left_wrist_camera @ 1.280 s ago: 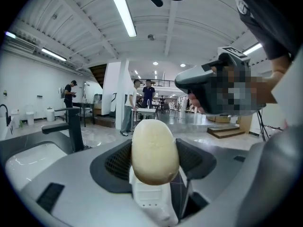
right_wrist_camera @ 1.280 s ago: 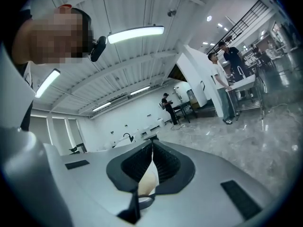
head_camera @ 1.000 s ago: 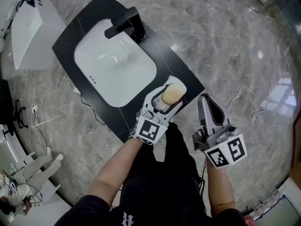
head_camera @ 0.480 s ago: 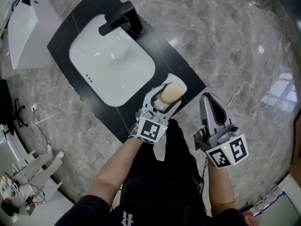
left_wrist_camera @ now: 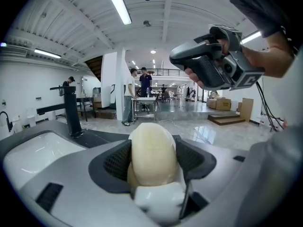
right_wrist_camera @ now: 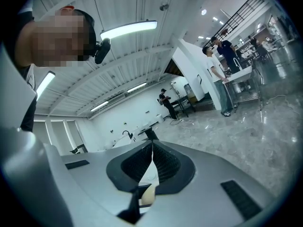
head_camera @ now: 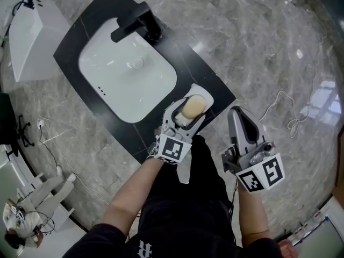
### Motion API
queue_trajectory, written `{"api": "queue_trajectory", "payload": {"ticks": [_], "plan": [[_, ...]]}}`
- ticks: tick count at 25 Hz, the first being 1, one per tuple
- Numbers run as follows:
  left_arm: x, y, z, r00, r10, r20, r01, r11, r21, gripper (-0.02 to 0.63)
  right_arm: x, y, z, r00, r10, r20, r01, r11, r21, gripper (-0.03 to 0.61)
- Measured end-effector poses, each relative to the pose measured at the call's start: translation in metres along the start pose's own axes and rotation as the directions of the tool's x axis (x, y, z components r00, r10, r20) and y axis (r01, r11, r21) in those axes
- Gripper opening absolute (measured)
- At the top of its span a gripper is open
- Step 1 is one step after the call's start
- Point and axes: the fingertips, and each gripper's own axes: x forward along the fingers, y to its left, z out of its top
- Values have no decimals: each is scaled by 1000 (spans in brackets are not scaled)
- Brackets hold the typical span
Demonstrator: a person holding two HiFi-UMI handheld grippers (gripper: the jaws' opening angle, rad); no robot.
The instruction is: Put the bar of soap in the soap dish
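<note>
A cream oval bar of soap [head_camera: 193, 106] sits between the fingers of my left gripper [head_camera: 190, 109], which is shut on it. In the left gripper view the soap [left_wrist_camera: 151, 150] fills the gap between the dark pads. Just beyond it, a white soap dish [head_camera: 206, 95] shows its rim at the near right corner of the black counter [head_camera: 185, 63]. I cannot tell if soap and dish touch. My right gripper [head_camera: 235, 113] hangs off the counter to the right, shut and holding nothing; its pads [right_wrist_camera: 163, 162] meet in a thin line.
A white sink [head_camera: 126, 74] with a black faucet [head_camera: 137, 21] takes up the counter's middle. A white unit [head_camera: 27, 31] stands at the far left. Cables [head_camera: 285, 112] lie on the marble floor. People [left_wrist_camera: 139, 96] stand far off in the hall.
The head view has shifted slightly. Both grippers keep their places and the soap stays held by the left one over the dish.
</note>
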Motion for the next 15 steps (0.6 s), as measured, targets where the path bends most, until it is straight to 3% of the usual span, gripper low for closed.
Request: {"api": "queue_trajectory", "payload": {"ticks": [8, 15], "plan": [[-5, 3, 15, 1000, -2, 24, 2, 1000, 7, 284, 1, 8, -1, 1000, 16, -5, -16, 1000, -4, 9], [-37, 11, 53, 997, 14, 74, -16, 999, 29, 284, 6, 26, -10, 998, 36, -42, -38, 998, -48, 9]]}}
